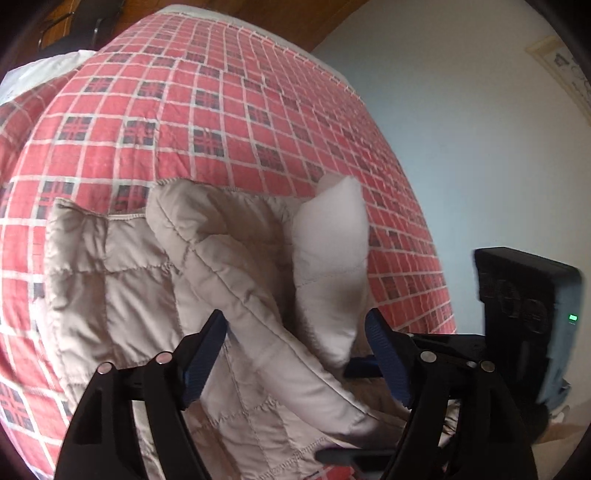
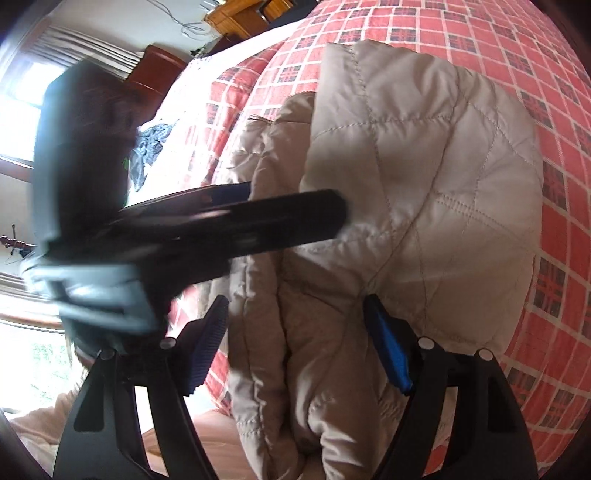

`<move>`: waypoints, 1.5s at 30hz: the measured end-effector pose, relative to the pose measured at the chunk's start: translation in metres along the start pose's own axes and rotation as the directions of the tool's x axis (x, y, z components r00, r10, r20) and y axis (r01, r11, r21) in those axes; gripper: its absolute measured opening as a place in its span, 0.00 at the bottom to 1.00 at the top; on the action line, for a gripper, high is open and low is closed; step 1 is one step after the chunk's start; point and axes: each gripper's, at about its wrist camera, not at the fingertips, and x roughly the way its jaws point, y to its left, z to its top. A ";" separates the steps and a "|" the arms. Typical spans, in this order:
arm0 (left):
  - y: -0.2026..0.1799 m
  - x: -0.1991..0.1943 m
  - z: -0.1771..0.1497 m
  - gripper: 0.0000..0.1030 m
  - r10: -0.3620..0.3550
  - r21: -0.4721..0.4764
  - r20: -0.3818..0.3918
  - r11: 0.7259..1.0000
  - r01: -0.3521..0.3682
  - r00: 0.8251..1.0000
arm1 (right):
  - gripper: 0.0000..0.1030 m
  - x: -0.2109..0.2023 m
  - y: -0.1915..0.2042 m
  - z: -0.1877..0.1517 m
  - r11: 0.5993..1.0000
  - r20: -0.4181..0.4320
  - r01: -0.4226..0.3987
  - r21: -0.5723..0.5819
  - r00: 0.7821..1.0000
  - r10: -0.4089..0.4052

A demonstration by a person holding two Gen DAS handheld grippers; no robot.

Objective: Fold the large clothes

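Red checked bed [image 1: 221,110] carries our jacket [image 1: 122,280]; its sleeve [image 1: 229,266] runs near-to-far between the left hand-held gripper [image 1: 295,354], wide open; the right hand-held gripper [image 2: 295,347] likewise gapes.

Left gripper [image 1: 295,354] and right gripper [image 2: 295,332] both hold jaws apart.

A bed is seen covered by a red checked bedspread [image 1: 229,110] with small dark plaid squares, and a white sheet [image 1: 40,70] shows at its far left corner. A pale blue-white wall [image 1: 461,129] is seen beyond the bed's right edge, and a framed picture [image 1: 565,66] is hung there (partly cut off). In the right wrist view, bright daylight is admitted through a window [image 2: 22,107], beside which a dark wooden headboard [image 2: 155,66] and a lighter wooden desk [image 2: 236,14] are found.
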 end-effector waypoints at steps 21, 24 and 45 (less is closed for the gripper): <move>-0.018 -0.027 0.004 0.15 -0.263 0.151 0.118 0.958 0.244 0.958 | 0.73 -0.099 -0.086 -0.027 0.974 0.234 -0.047 0.221 0.972 -0.006; 0.000 -0.056 0.001 0.14 -0.307 0.153 0.175 0.947 0.283 0.935 | 0.73 -0.088 -0.094 -0.032 0.971 0.216 -0.054 0.233 0.976 0.003; 0.148 -0.051 -0.049 0.43 -0.226 -0.122 0.217 0.959 0.256 0.950 | 0.80 0.031 -0.049 -0.018 0.994 -0.018 0.031 0.108 0.999 -0.030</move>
